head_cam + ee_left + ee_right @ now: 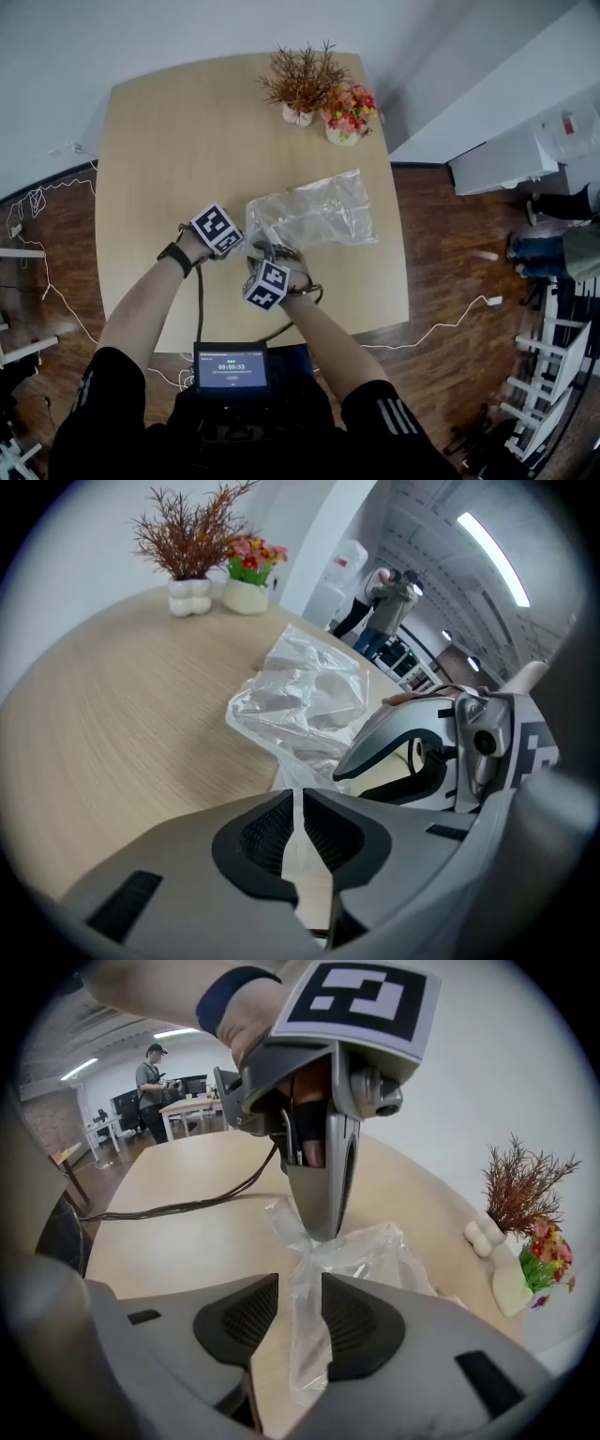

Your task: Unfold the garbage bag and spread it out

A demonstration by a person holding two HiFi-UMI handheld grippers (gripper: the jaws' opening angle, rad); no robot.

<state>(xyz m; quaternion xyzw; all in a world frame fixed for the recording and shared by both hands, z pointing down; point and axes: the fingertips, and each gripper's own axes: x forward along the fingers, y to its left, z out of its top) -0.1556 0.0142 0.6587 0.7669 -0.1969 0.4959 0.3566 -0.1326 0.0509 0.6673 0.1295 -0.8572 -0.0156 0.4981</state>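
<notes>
A clear, crumpled garbage bag [314, 214] lies on the light wooden table [178, 141], partly spread toward the right. Both grippers meet at its near left corner. My left gripper [246, 246] is shut on a thin twisted strip of the bag [305, 691], which runs between its pads [272, 832]. My right gripper [265, 251] sits just beside it, facing the left gripper [323, 1232]. Its jaws stand open, and a hanging strip of the bag [309, 1316] passes loosely through the gap without being pressed.
A dried-plant pot [302, 82] and a flower pot [349, 112] stand at the table's far edge. A screen device [231, 367] hangs at my chest. Cables [441, 328] lie on the floor. A white counter [506, 159] stands right; people [389, 597] are beyond.
</notes>
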